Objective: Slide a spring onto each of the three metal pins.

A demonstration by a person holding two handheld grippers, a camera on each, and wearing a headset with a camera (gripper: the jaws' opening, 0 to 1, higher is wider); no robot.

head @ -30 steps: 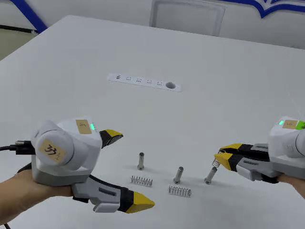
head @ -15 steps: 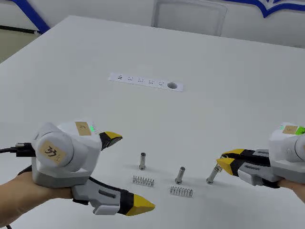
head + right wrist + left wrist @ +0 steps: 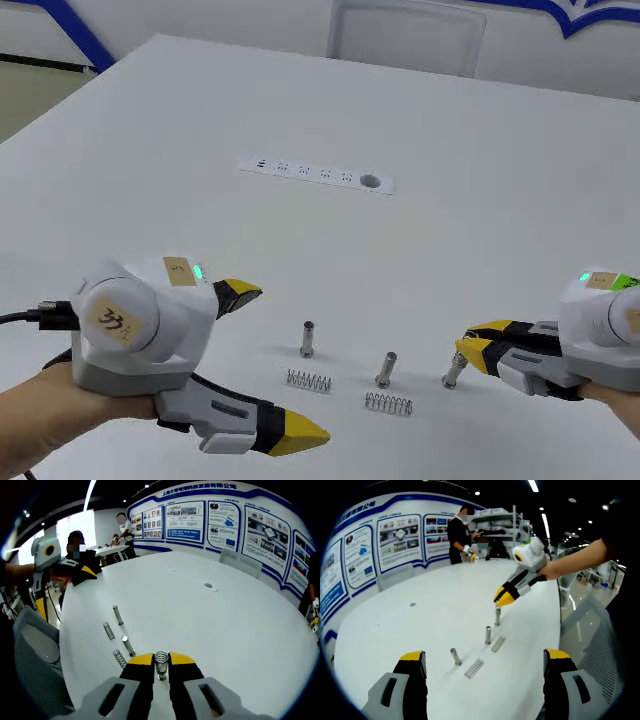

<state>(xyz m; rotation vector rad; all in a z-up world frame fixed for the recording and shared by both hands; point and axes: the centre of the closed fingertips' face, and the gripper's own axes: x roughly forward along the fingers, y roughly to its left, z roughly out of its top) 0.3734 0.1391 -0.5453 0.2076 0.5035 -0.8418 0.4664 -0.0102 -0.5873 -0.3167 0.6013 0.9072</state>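
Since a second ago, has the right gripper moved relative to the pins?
Yes. The right gripper has come down towards the table, judged against the rightmost pin, bringing the spring it grips lower on that pin.

Spring (image 3: 161, 663) prob. on rt pin (image 3: 451, 377).

The head view looked forward and down on the desk (image 3: 450, 130) from above its near edge. The left gripper view faced low across the desk toward the pins (image 3: 488, 634) at middle distance. The right gripper view sat close behind the spring (image 3: 161, 662) between its jaws, facing the opposite way. All three shared the pins.
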